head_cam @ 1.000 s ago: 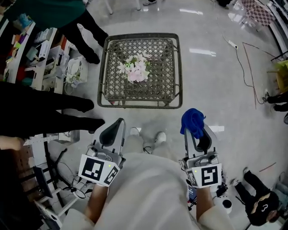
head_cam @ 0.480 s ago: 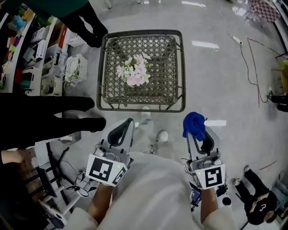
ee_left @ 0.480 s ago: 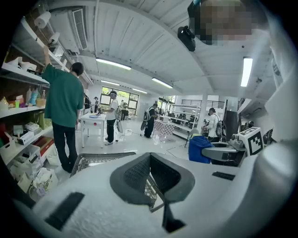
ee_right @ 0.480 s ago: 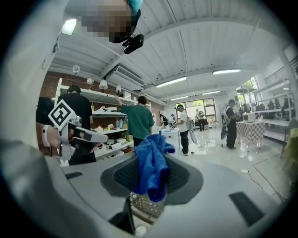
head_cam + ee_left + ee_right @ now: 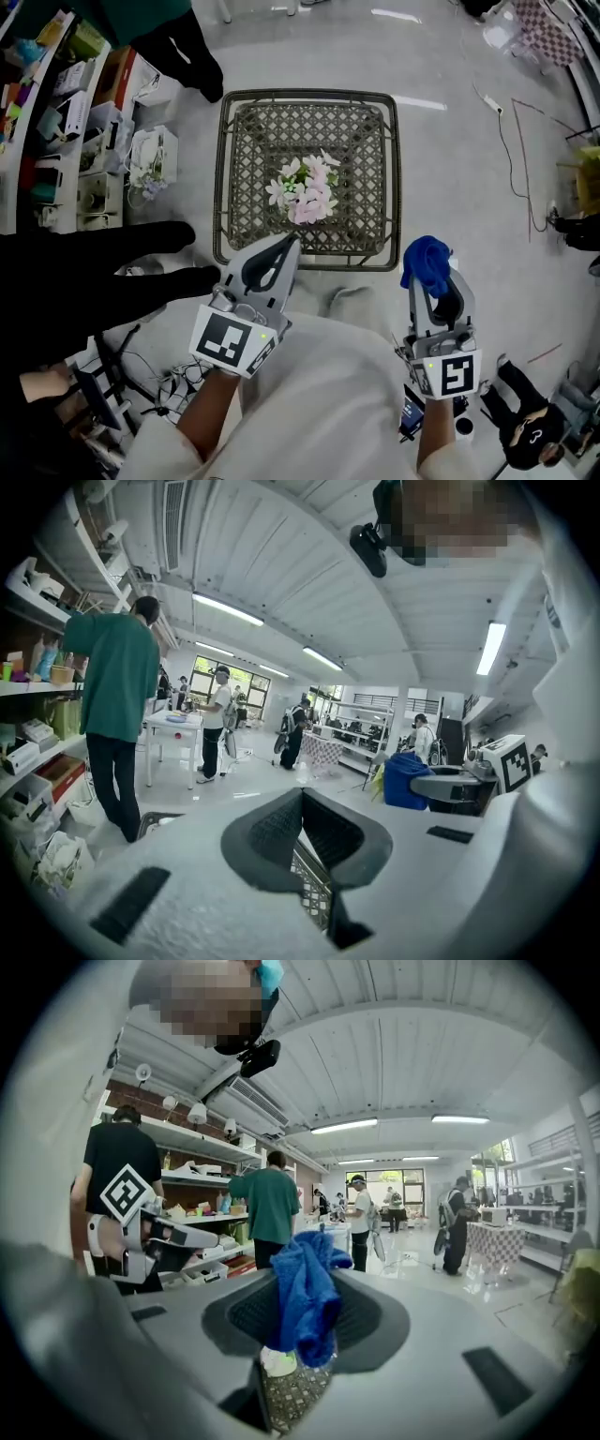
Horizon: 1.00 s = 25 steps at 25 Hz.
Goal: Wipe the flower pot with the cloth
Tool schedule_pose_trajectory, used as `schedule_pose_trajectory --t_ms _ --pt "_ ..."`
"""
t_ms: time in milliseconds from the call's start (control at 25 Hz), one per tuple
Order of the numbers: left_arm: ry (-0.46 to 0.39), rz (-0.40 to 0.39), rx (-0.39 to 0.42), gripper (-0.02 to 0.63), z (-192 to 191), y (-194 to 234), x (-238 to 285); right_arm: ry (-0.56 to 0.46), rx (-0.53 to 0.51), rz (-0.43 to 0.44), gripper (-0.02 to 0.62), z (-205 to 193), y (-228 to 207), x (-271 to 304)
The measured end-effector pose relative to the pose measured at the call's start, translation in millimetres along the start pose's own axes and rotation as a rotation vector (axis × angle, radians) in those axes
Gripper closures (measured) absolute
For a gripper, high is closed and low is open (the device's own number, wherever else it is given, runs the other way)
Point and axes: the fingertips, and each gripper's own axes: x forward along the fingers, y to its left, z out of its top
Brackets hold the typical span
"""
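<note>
The flower pot [image 5: 305, 192], filled with pink and white flowers, stands on a square wicker table [image 5: 244, 141]. In the head view my left gripper [image 5: 284, 246] reaches the table's near edge just below the pot; its jaws are shut with nothing between them. The left gripper [image 5: 300, 797] view shows a strip of wicker [image 5: 314, 892] through the gap below its closed tips. My right gripper [image 5: 431, 277] is off the table's near right corner, shut on a bunched blue cloth [image 5: 427, 262]. In the right gripper [image 5: 305, 1283] view the cloth [image 5: 305, 1302] hangs down between the jaws.
Shelves with boxes and bags [image 5: 89, 103] line the left side. A person's dark legs [image 5: 103, 272] stretch in from the left, close to my left gripper. Another person in a green top [image 5: 178, 37] stands behind the table. A cable [image 5: 520, 141] runs across the floor at right.
The table and pot have come nearer. My left gripper has moved forward to the table's near edge. The right gripper keeps the cloth and stays beside the table's corner.
</note>
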Motion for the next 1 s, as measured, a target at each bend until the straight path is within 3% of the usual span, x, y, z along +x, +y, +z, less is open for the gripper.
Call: schedule_pose_trajectory --t_ms 120,360,600,800,1000 --pt "0.012 -0.029 -0.02 0.586 -0.6 9.9 12.3 0.012 -0.015 -0.012 0.448 3.4 -1.5 16.4" --pt "0.029 -0.021 -0.018 0.586 0.9 20.1 38.3 0.002 0.02 0.03 0.446 3.0 -10.7 41.9" --pt "0.101 -0.023 -0.025 0.585 -12.0 7.1 67.0 -0.01 0.054 0.101 0.449 -11.4 -34.1 58.9" --pt "0.092 -0.004 0.032 0.586 -21.8 -0.3 84.6 -0.027 0.105 0.228 0.449 -30.8 -45.6 79.9" --pt "0.128 0.037 -0.035 0.586 -54.7 -7.9 109.6 0.016 0.097 0.351 0.449 -65.8 -51.2 111.7"
